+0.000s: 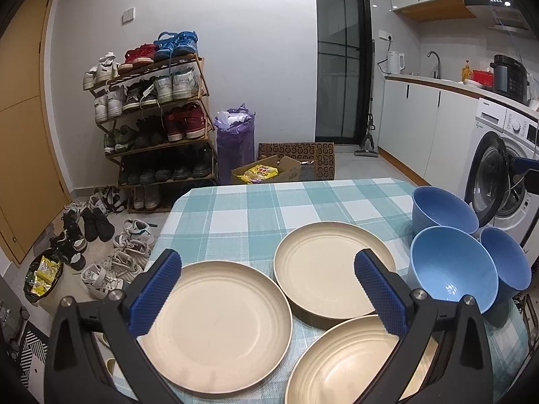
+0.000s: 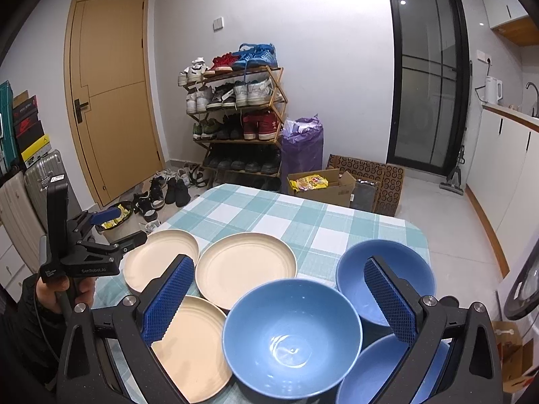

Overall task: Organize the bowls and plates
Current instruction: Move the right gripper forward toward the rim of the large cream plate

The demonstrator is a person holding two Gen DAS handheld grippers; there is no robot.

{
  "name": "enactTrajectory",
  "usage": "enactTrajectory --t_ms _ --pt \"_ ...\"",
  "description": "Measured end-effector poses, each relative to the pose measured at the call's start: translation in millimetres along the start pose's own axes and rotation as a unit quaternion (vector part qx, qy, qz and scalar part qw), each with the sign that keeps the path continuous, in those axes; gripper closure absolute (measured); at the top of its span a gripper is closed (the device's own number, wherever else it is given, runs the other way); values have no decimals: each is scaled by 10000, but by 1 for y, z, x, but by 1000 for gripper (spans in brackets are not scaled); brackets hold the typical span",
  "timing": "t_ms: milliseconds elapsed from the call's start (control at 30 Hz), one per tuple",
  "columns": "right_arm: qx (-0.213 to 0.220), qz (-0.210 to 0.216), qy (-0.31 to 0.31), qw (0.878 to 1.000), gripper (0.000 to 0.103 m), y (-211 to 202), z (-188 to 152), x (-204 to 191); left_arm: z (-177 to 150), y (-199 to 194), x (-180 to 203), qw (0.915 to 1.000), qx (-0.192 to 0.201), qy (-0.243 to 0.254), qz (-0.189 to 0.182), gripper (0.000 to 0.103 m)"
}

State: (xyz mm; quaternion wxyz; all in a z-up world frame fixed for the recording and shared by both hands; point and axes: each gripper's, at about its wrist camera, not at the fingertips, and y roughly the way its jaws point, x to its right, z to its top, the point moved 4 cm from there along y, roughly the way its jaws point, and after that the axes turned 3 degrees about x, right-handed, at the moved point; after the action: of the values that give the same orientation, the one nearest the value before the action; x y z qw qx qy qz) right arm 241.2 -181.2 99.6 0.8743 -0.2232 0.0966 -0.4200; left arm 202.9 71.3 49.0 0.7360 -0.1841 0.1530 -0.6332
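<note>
Three cream plates lie on the checked tablecloth (image 1: 256, 208): one at left (image 1: 215, 323), one farther back (image 1: 330, 269), one nearest (image 1: 343, 363), its edge over the far plate's rim. Three blue bowls (image 1: 451, 269) (image 1: 441, 212) (image 1: 508, 262) cluster at the right. My left gripper (image 1: 269, 266) hovers open above the plates, holding nothing. In the right wrist view, my right gripper (image 2: 279, 266) is open above the middle bowl (image 2: 289, 336), with the other bowls (image 2: 387, 269) (image 2: 380, 370) behind and beside. The left gripper (image 2: 124, 227) shows there, open, held by a hand beside the plates (image 2: 158, 256).
A loaded shoe rack (image 1: 151, 118) stands beyond the table with loose shoes (image 1: 101, 235) on the floor. A purple bag (image 1: 235, 141) and cardboard box (image 1: 269, 168) sit behind the far edge. A washing machine (image 1: 498, 175) stands right; suitcases (image 2: 33, 195) left.
</note>
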Motion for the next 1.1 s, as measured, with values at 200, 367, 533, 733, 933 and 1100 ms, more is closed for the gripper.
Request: enactTrajectory --t_ms 200,367,533,733,933,1100 --pt "-174 4 5 9998 0 22 10 1 0 17 -1 9998 -167 -14 -51 0" --pt "-335 14 2 9994 0 41 14 3 -2 29 -1 9996 -274 -9 -60 0" --pt "-487 34 -14 9988 0 60 17 3 -7 42 -1 9990 -428 -27 -93 0" --pt "-656 86 -63 9978 0 83 19 4 -9 54 0 9985 -542 -14 -109 0" --pt "-830 131 -42 9965 0 106 16 6 -11 68 2 9978 -657 48 -113 0" --pt "-973 140 -13 9952 0 120 11 9 -13 78 4 9971 -747 56 -144 0"
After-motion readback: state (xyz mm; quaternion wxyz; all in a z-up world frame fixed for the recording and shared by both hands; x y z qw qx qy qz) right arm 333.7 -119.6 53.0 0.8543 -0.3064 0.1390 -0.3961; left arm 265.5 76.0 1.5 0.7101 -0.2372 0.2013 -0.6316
